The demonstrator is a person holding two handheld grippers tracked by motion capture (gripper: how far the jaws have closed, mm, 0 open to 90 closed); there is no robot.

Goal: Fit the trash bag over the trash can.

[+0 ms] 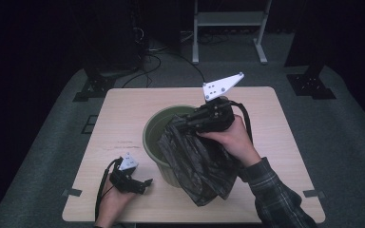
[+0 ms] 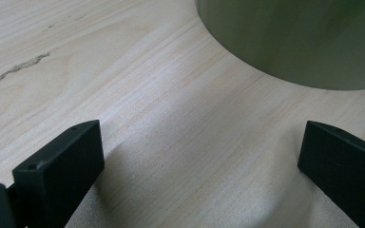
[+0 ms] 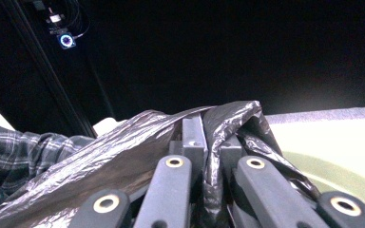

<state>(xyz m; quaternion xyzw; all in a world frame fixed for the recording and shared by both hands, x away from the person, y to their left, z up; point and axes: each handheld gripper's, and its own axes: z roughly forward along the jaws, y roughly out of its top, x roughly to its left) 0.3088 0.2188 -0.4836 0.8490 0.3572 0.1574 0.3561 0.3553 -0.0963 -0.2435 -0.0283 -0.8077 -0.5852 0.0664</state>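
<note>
Where the black bin bag drapes over the near right rim of the green bucket, its lower folds reach the table and hide that side of the bucket wall. The right gripper has its jaws clamped on the bag's top edge above the bucket mouth; plastic bunches between them in the right gripper view, covering the pads. The left gripper rests on the table near the bucket, jaws wide apart, holding nothing. Bucket interior partly obscured.
</note>
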